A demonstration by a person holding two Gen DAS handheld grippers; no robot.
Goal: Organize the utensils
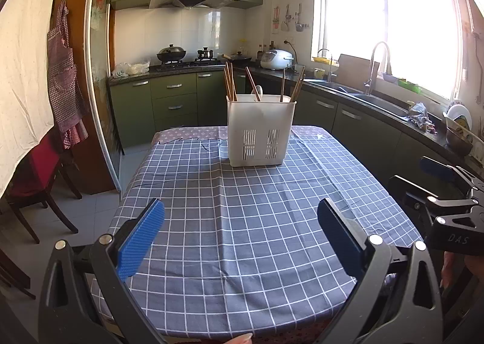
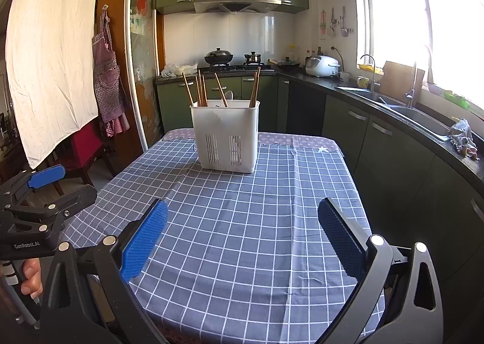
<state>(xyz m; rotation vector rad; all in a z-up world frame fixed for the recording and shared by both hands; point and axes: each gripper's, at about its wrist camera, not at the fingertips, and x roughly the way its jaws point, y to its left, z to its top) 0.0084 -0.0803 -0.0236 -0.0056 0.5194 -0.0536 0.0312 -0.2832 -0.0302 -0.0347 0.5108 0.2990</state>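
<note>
Both the left gripper [image 1: 240,233] and right gripper [image 2: 242,233] have their jaws spread wide, holding nothing. The white plastic slotted utensil holder [image 1: 259,129] stands upright mid-frame on the blue checked-cloth bench [image 1: 242,223], brown wooden chopsticks [image 1: 230,81] sticking out the top.

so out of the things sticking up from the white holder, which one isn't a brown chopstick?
The white spoon near the middle of the holder: pale, rounded and short, while the chopsticks are thin, brown and taller.

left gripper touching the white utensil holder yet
Apart. The left wrist view shows the left gripper open over the near end of the table, with a broad stretch of checked tablecloth between its fingers and the utensil holder.
</note>
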